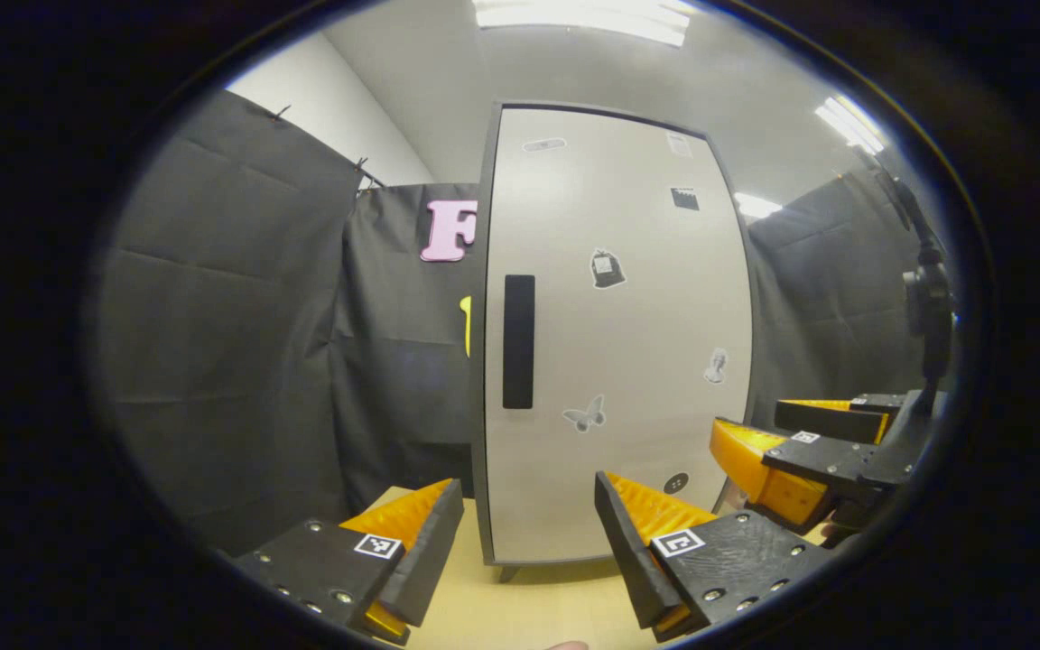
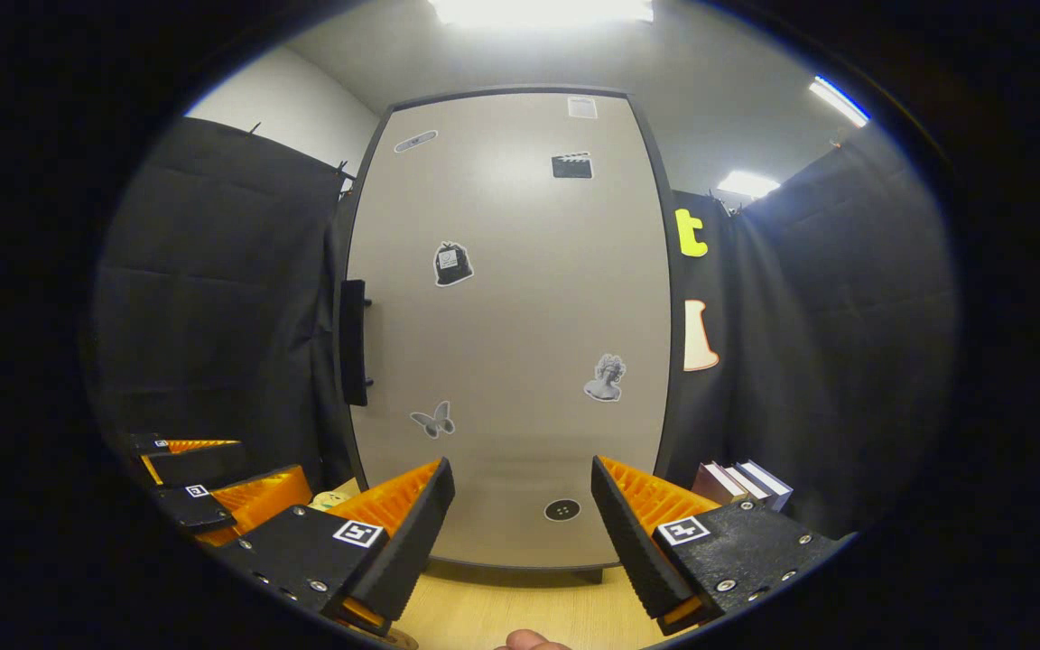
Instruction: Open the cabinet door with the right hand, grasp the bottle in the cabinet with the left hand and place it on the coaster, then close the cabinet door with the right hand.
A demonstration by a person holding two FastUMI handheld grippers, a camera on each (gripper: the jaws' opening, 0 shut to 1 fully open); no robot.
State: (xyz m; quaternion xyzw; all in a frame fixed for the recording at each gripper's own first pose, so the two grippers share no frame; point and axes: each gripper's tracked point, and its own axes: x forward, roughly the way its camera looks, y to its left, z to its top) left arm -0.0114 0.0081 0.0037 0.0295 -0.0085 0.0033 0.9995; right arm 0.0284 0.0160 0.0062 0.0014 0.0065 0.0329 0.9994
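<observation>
Left gripper (image 1: 529, 533) fingers are spread apart, empty, level above the pale wooden tabletop (image 1: 529, 614), facing the closed grey sticker-covered cabinet door (image 1: 628, 361) with its black vertical handle (image 1: 518, 341). Right gripper (image 2: 520, 515), likewise spread and empty, faces the door (image 2: 520, 343) alongside.

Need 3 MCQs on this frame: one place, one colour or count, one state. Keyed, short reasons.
1. The black vertical handle sits on which side of the pale grey cabinet door, in the left gripper view?
A. left edge
B. right edge
C. top

2. Colour of the tabletop?
A. white
B. light wood
C. black

3. State of the cabinet door?
A. wide open
B. removed
C. closed

Answers: 1 A, the handle hugs the door's left edge. 2 B, pale wood shows under the cabinet. 3 C, the door lies flush and no interior shows.
</observation>
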